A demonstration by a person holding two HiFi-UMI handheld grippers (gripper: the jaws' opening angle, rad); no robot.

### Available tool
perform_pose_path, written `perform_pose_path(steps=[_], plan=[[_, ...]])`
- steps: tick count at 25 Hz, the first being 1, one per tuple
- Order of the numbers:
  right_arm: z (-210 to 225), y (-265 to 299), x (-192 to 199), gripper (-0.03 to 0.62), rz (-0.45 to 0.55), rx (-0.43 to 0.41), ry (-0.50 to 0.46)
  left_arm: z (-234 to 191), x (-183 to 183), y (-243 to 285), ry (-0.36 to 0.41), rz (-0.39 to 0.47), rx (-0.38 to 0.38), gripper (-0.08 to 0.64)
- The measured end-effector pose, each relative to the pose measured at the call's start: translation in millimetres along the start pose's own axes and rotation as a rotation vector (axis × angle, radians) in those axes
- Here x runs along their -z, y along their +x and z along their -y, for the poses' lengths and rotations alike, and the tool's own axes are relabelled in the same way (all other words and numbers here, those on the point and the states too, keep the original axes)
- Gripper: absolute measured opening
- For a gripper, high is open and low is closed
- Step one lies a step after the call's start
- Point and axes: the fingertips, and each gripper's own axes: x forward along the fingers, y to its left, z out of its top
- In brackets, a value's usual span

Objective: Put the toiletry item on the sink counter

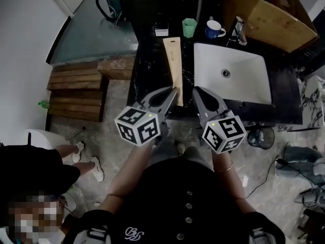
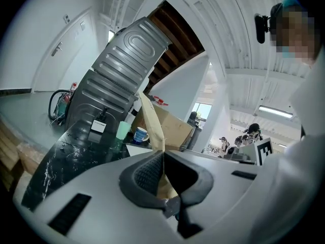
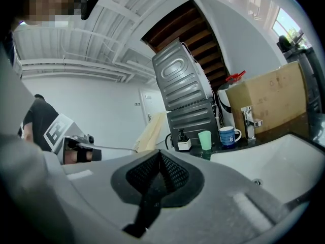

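The basin (image 1: 238,85) sits in the right part of the worktop (image 1: 147,70) in front of you. Along the back edge stand a small bottle (image 1: 161,29), then the cup (image 1: 189,27), the mug (image 1: 214,30) and the tap (image 1: 239,30), left to right. A long box (image 1: 173,62) runs front to back just left of the basin, its near end pinched by your left gripper (image 1: 172,93). Your right gripper (image 1: 195,91) hangs beside it, fingers together. A cardboard box (image 1: 269,14) lies behind the tap, and a pallet (image 1: 76,98) on the floor (image 1: 114,105) to the left.

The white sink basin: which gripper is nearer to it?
Right. The right gripper is by the near left corner of the white sink basin; the left gripper is farther left, gripping the long tan box.
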Motion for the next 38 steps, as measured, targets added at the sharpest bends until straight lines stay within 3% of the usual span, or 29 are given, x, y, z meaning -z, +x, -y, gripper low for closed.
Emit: perform_pose_path(steps=[16,38], plan=[[1,3,3,0.005,0.008,0.053,0.031,-6,-1,-3,0.002,-0.038,0.022,0.015],[18,26,51,0.005,-0.104,0.093,0.112,-46,47,9,-0.116,-0.186,-0.018,0.015]])
